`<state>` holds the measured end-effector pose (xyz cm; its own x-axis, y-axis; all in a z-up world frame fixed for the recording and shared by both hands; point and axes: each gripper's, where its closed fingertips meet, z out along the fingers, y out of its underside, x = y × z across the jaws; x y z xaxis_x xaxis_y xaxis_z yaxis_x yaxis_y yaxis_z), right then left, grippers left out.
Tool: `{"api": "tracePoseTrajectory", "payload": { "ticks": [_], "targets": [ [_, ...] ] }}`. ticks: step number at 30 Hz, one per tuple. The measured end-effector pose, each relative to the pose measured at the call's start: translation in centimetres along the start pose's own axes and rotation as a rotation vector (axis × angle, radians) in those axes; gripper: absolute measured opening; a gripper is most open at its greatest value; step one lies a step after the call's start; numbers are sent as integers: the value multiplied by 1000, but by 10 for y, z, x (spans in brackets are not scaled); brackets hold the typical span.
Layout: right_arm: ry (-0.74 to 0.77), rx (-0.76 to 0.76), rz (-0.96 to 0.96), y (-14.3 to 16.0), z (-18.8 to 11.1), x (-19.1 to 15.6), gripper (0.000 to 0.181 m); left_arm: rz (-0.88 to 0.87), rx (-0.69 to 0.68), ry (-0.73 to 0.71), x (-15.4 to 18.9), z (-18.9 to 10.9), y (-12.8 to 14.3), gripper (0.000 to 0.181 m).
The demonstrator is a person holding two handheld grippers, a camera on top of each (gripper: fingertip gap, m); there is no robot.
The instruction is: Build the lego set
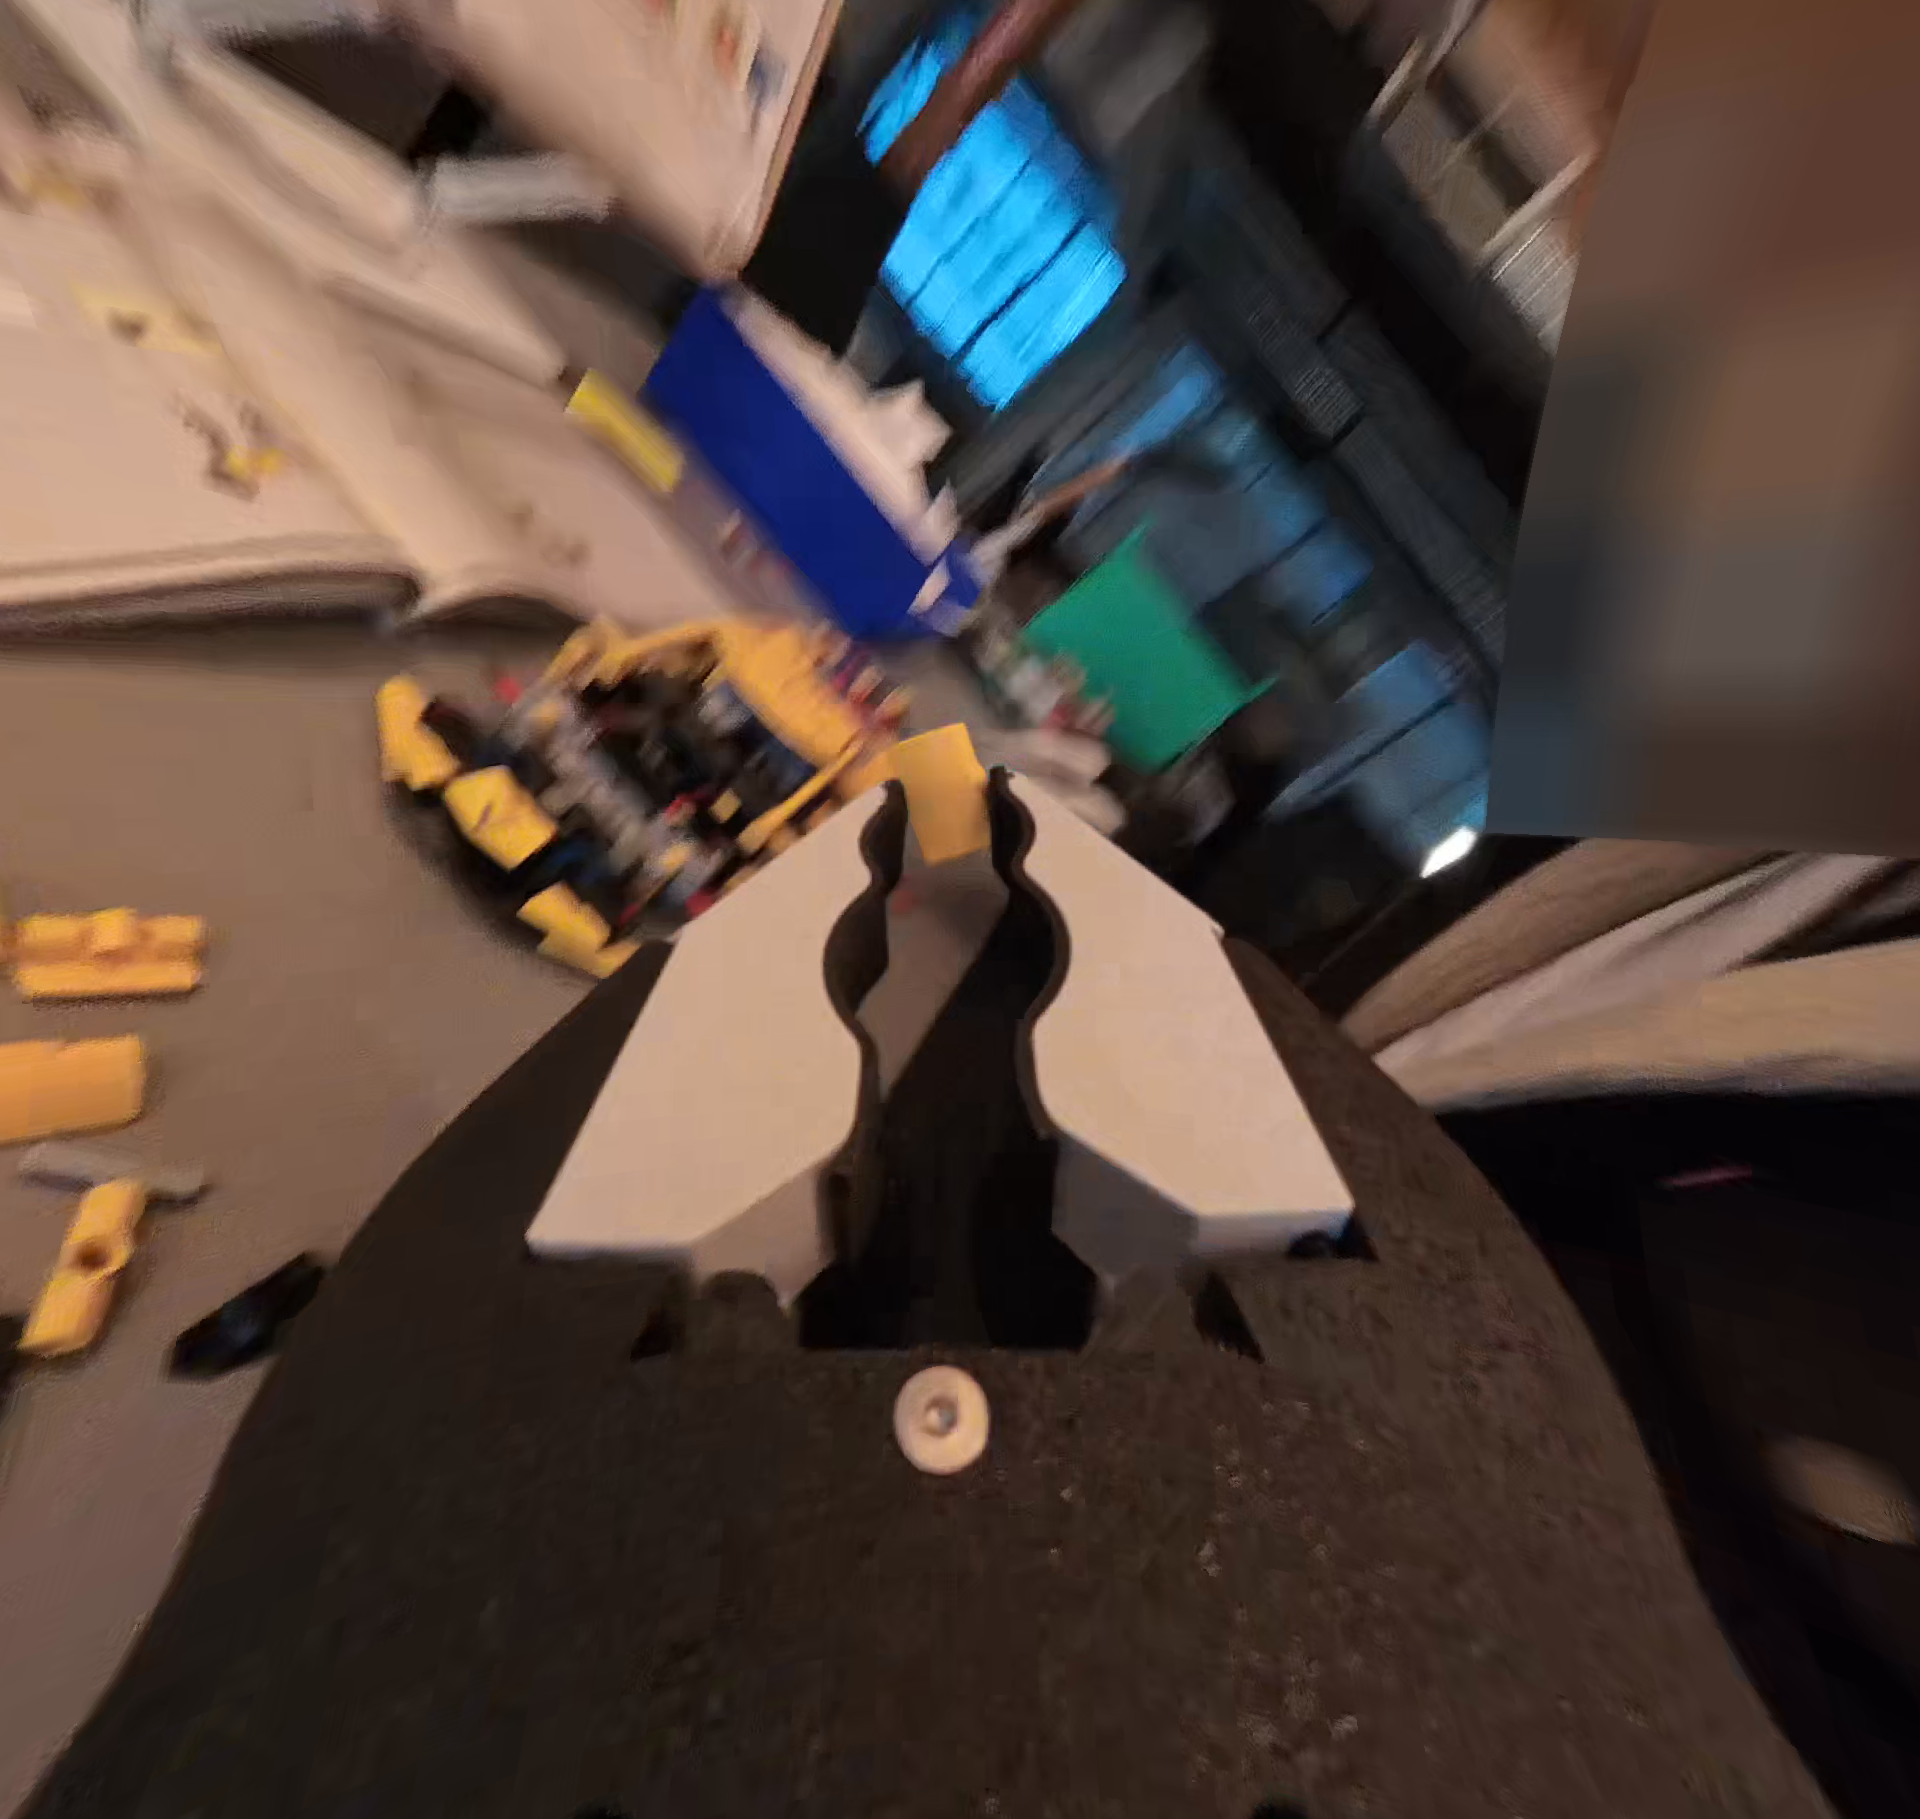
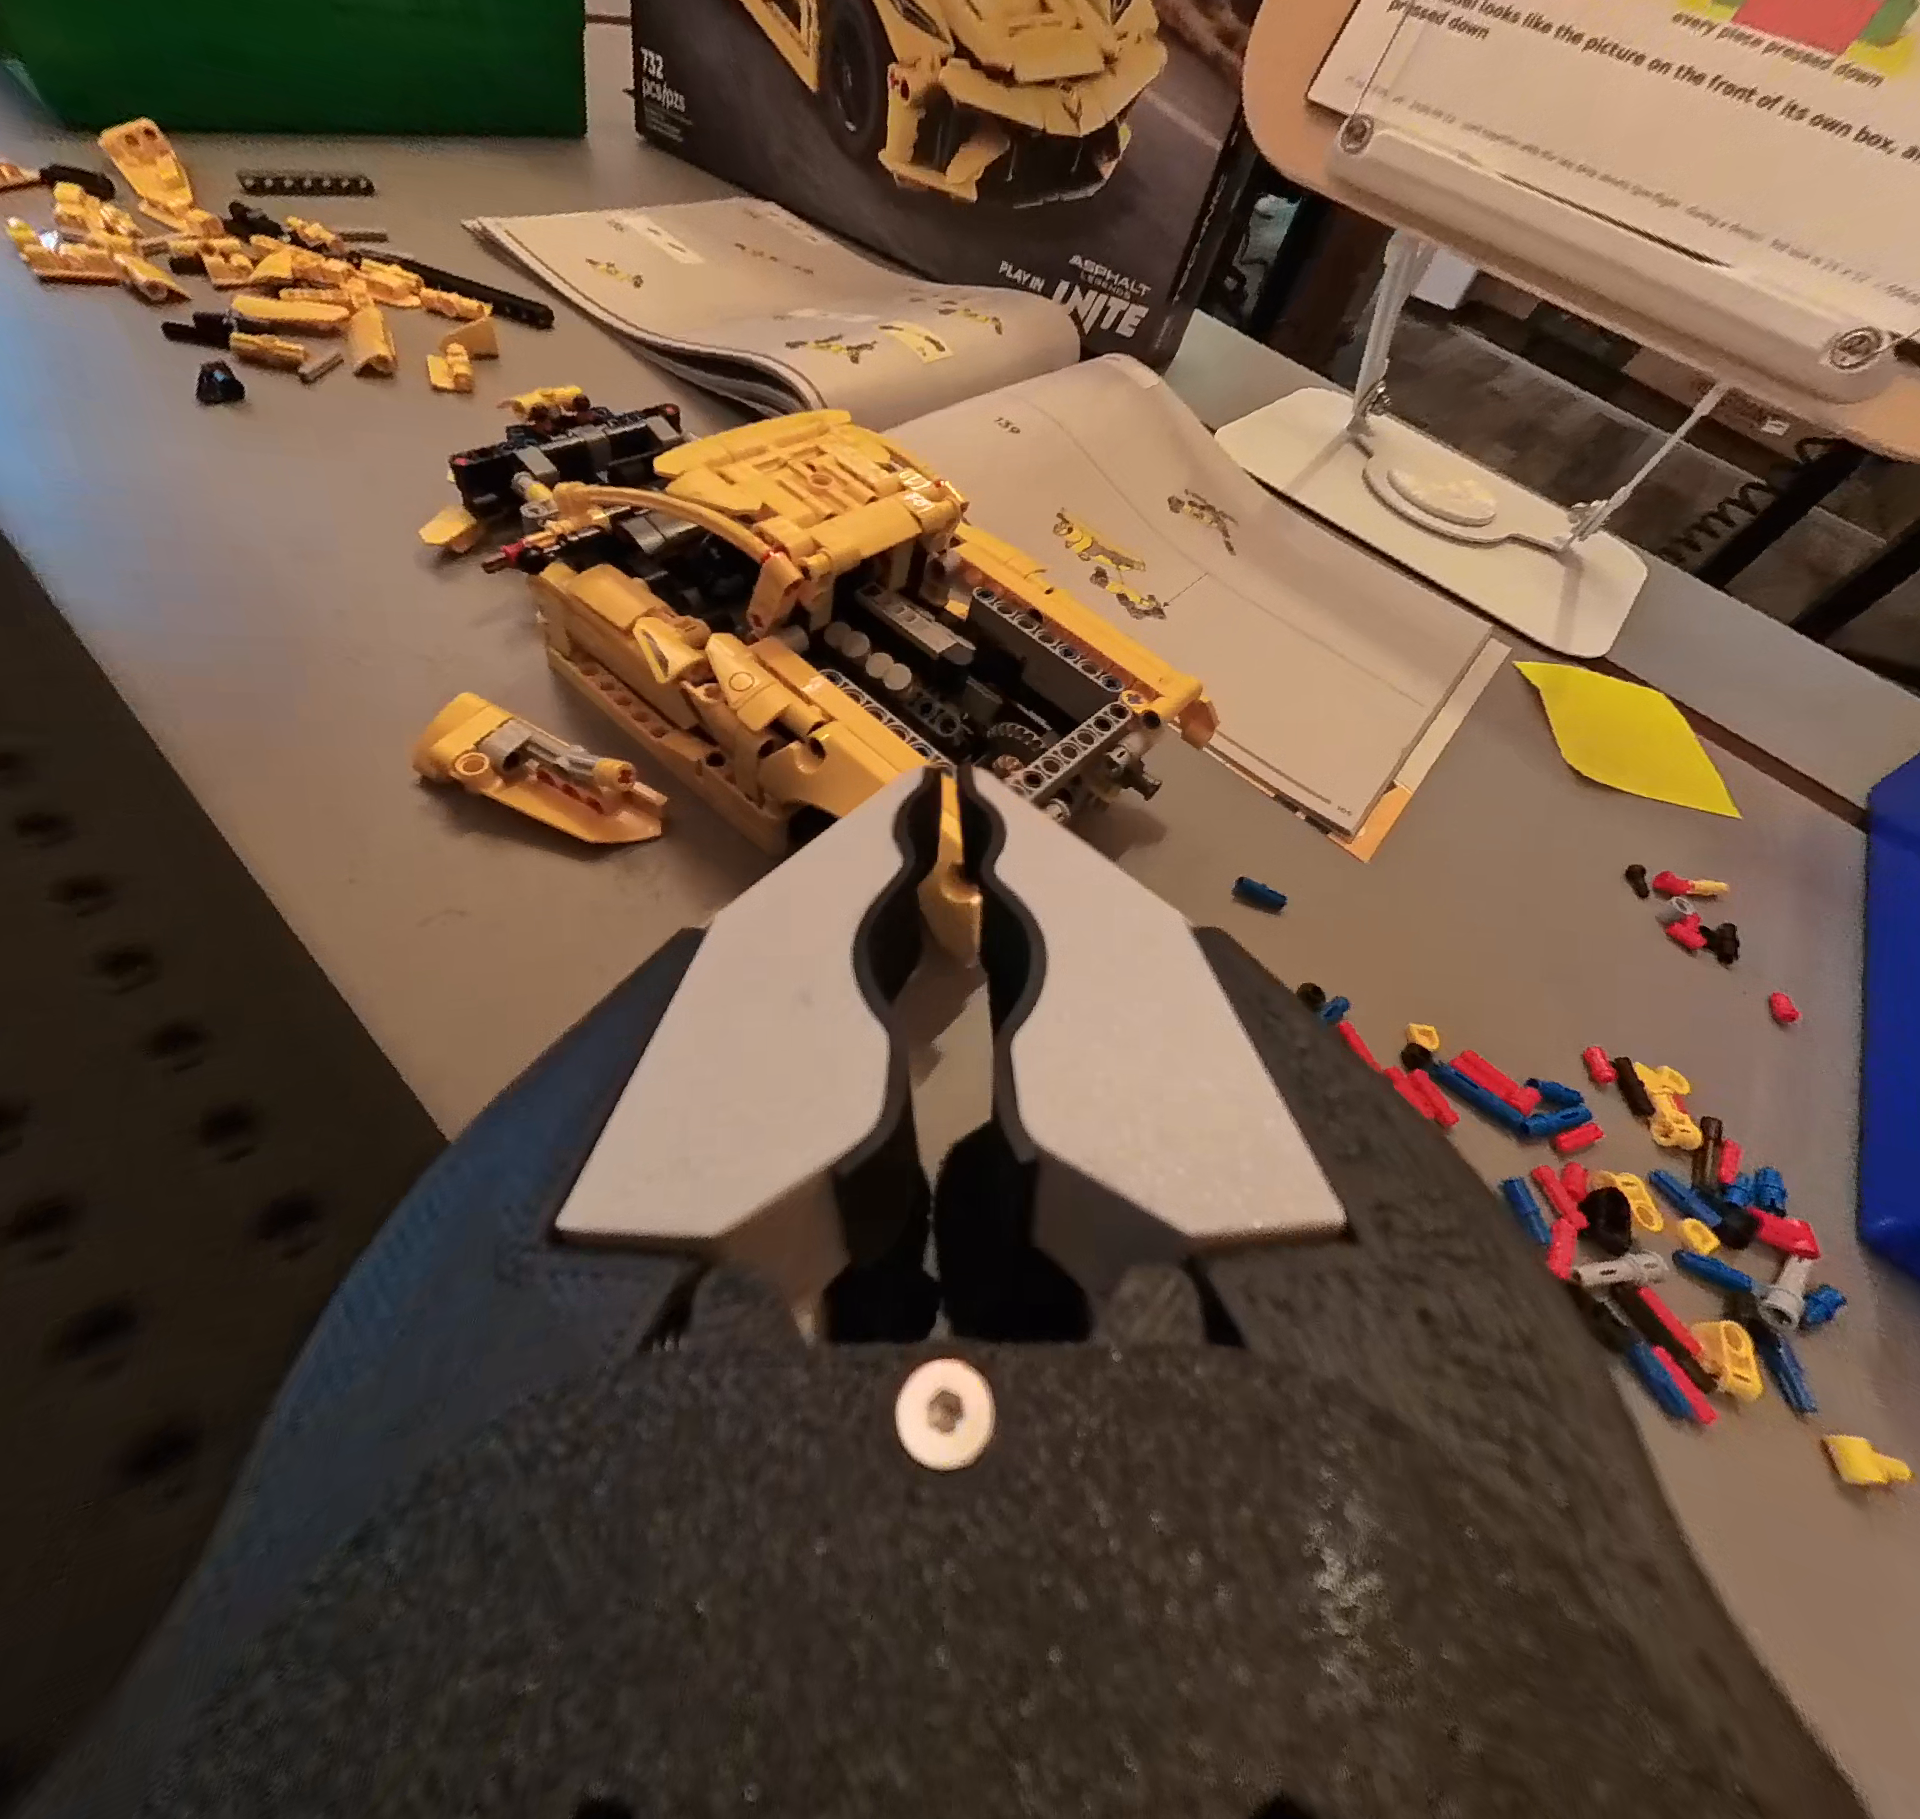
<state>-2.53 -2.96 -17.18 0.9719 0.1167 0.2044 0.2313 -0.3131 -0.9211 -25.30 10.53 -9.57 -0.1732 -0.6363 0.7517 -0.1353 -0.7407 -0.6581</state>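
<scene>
Grey table [image 2: 312, 626], cluttered. At 10 o'clock, one loose heap of yellow panels [image 2: 260, 283]. Centre: one half-built car [image 2: 790, 616], roof and sides on, rear frame bare; one small yellow sub-assembly [image 2: 540, 767] beside it. One open manual [image 2: 1195, 564]. At 4 o'clock, pin scatter [image 2: 1642, 1198], uncounted. Plenty left. Left gripper [image 1: 940, 803] clamps a yellow piece [image 1: 940, 808]; right gripper [image 2: 951, 813] clamps a yellow panel [image 2: 951, 902].

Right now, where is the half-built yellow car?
In the right wrist view, the half-built yellow car sits mid-table just beyond the right tongs, between the open instruction booklet and a small loose yellow sub-assembly.
</scene>
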Motion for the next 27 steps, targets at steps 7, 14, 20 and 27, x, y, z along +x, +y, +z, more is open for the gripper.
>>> {"api": "tracePoseTrajectory", "payload": {
  "ticks": [7,14,20,27],
  "targets": [
    [-2,23,23,-2,-3,3,1,465,-682,-333,-46,61,106,16],
    [-14,46,84,-3,-6,9,4,665,-990,-312,-49,84,154,16],
    [-32,65,129,-5,-7,12,5,678,-1034,-292,-52,89,169,16],
    [-85,42,147,-1,-3,7,5,676,-956,-255,-50,96,169,24]
  ]
}}
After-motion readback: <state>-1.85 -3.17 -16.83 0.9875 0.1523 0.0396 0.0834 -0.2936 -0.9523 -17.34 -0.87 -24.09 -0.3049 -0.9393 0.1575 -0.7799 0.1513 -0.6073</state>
